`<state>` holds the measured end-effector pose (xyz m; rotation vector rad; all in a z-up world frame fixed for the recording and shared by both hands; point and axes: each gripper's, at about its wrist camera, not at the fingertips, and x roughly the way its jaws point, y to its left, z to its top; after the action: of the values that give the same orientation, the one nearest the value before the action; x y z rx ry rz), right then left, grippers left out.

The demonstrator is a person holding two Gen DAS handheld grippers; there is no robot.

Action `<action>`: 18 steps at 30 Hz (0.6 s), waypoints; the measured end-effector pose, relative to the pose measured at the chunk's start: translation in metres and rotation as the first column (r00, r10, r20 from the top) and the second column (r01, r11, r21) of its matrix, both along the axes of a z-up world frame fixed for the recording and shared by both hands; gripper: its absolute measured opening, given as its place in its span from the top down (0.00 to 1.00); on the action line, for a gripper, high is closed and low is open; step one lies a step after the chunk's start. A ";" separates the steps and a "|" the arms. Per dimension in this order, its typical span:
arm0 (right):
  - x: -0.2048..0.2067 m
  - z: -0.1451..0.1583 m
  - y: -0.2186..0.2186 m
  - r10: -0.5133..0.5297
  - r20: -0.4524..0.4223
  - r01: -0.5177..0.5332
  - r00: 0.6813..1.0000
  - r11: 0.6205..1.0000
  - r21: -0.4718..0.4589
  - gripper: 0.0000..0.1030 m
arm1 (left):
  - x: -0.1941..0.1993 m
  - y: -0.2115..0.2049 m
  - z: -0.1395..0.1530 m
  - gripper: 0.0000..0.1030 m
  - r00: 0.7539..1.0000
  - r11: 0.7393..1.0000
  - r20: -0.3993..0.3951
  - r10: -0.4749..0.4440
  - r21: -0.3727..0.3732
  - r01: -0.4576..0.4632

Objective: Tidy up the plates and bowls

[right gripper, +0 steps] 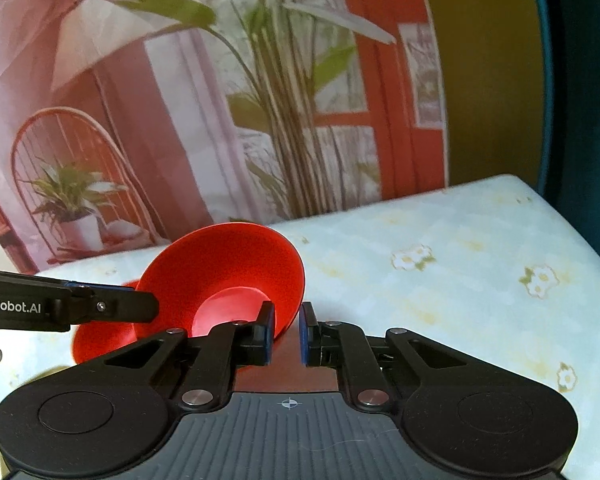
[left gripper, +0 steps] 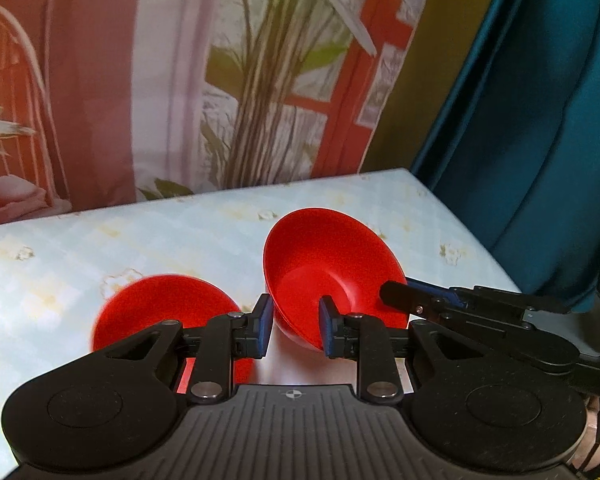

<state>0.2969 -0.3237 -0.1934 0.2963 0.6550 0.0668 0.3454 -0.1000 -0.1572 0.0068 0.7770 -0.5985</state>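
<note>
A round, glossy red plastic bowl (left gripper: pixel 332 276) is held tilted above the table, its open mouth turned toward the cameras, gripped at two places on its rim. The left gripper (left gripper: pixel 293 326) has its jaws drawn narrow around the bowl's lower rim, one blue-padded finger inside the bowl and one outside. The right gripper (right gripper: pixel 288 330) pinches the rim on the opposite side, its jaws nearly closed on the thin wall. Just beside the held bowl, low and to its left, a second red plastic bowl (left gripper: pixel 160 312) sits on the table, partly hidden behind the left gripper. Beneath both bowls lies a pale blue tablecloth with small white flowers (right gripper: pixel 440 280). Behind the bowl hangs a printed backdrop of plants and red window frames (left gripper: pixel 260 80), with a teal curtain (left gripper: pixel 540 140) to its right.
</note>
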 end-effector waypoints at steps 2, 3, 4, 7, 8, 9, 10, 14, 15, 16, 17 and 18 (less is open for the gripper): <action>0.003 0.007 0.007 0.011 0.015 -0.011 1.000 1.000 0.004 0.89 | 0.001 0.010 0.006 0.75 1.000 1.000 0.011 0.004 -0.010 -0.004; 0.005 0.011 0.010 0.017 0.023 -0.017 1.000 1.000 0.007 0.88 | 0.002 0.015 0.009 0.75 1.000 1.000 0.016 0.007 -0.015 -0.007; 0.007 0.013 0.014 0.023 0.028 -0.023 0.999 1.000 0.008 0.88 | 0.002 0.020 0.011 0.75 1.000 1.000 0.021 0.012 -0.018 -0.012; 0.015 0.019 0.028 0.051 0.043 -0.052 0.998 0.999 0.011 0.88 | 0.004 0.036 0.017 0.75 0.999 0.999 0.035 0.033 -0.028 -0.033; 0.018 0.021 0.033 0.064 0.046 -0.064 0.997 0.998 0.010 0.88 | 0.004 0.041 0.018 0.75 0.998 0.999 0.038 0.042 -0.031 -0.041; 0.021 0.022 0.038 0.074 0.048 -0.075 0.996 0.997 0.008 0.88 | 0.004 0.045 0.019 0.75 0.998 0.998 0.040 0.052 -0.032 -0.051; 0.023 0.024 0.043 0.085 0.050 -0.085 0.995 0.996 0.007 0.88 | 0.005 0.050 0.020 0.75 0.997 0.998 0.040 0.062 -0.033 -0.061; 0.030 0.029 0.062 0.118 0.051 -0.119 0.992 0.993 0.000 0.88 | 0.005 0.067 0.022 0.75 0.995 0.996 0.042 0.086 -0.027 -0.085; 0.032 0.030 0.066 0.126 0.049 -0.126 0.991 0.992 -0.001 0.88 | 0.005 0.070 0.022 0.75 0.995 0.996 0.041 0.089 -0.025 -0.088; 0.033 0.030 0.070 0.133 0.046 -0.133 0.990 0.991 -0.003 0.88 | 0.006 0.074 0.021 0.75 0.995 0.995 0.039 0.093 -0.025 -0.092; 0.034 0.030 0.073 0.139 0.044 -0.138 0.989 0.990 -0.007 0.88 | 0.007 0.076 0.020 0.75 0.995 0.995 0.036 0.097 -0.026 -0.096; 0.035 0.029 0.077 0.146 0.039 -0.146 0.988 0.989 -0.009 0.88 | 0.007 0.079 0.018 0.75 0.994 0.995 0.031 0.102 -0.026 -0.101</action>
<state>0.3318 -0.2468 -0.1643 0.2397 0.6365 0.2106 0.3523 -0.0209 -0.1391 -0.0448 0.7339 -0.5103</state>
